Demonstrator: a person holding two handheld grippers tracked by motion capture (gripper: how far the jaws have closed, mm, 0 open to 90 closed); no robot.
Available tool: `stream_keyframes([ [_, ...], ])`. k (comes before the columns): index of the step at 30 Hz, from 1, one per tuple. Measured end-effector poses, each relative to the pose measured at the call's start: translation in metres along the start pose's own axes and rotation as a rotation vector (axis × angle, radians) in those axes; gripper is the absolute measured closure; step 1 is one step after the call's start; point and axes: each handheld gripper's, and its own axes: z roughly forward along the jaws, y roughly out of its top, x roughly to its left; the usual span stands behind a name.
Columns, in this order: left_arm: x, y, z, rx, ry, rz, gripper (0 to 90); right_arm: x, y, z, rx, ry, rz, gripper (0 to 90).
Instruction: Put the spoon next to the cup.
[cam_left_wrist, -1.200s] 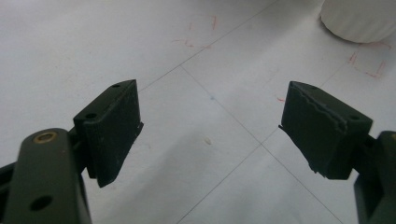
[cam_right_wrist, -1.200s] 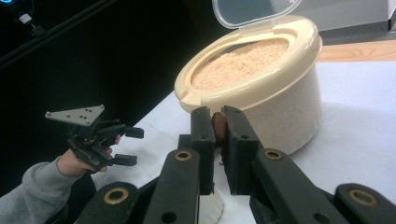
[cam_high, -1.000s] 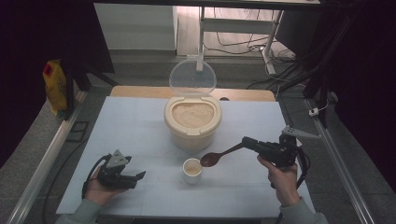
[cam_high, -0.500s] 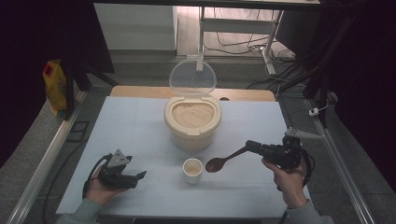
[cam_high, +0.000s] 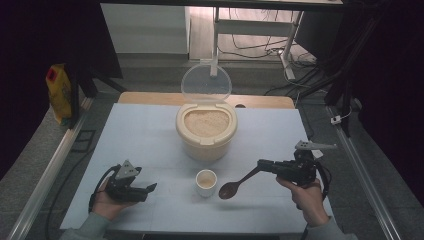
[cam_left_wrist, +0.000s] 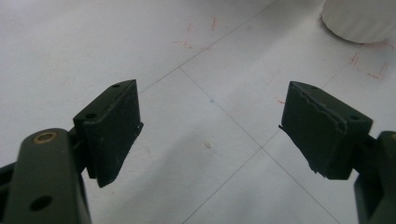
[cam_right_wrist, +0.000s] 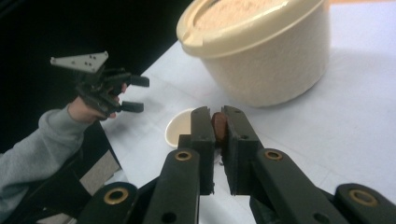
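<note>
A cream tub (cam_high: 206, 129) full of pale grain stands mid-table, its clear lid (cam_high: 206, 82) tipped up behind it. In front of it sits a small white cup (cam_high: 206, 182). My right gripper (cam_high: 262, 164) is shut on the handle of a dark brown spoon (cam_high: 235, 185), whose bowl hangs low just right of the cup. In the right gripper view the jaws pinch the spoon handle (cam_right_wrist: 218, 127), with the cup (cam_right_wrist: 180, 127) and tub (cam_right_wrist: 264, 51) beyond. My left gripper (cam_high: 150, 189) rests open at the front left, nothing between its fingers (cam_left_wrist: 114, 128).
A yellow carton (cam_high: 59, 92) stands off the table's left edge. The white table (cam_high: 140, 135) has metal rails along both sides. A desk frame and cables lie behind the table. Faint red marks and thin lines cross the table surface (cam_left_wrist: 196, 42).
My right gripper has drawn back to the right and down with the spoon, so the spoon bowl has left the cup and now sits lower beside it. The left gripper stays still.
</note>
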Motion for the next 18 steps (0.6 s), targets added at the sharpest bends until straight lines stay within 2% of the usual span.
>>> stream_keyframes([
  [18, 0.000, 0.000, 0.000, 0.003, 0.001, 0.000, 19.4, -0.001, -0.011, 0.037, 0.140, 0.054, 0.021, 83.1],
])
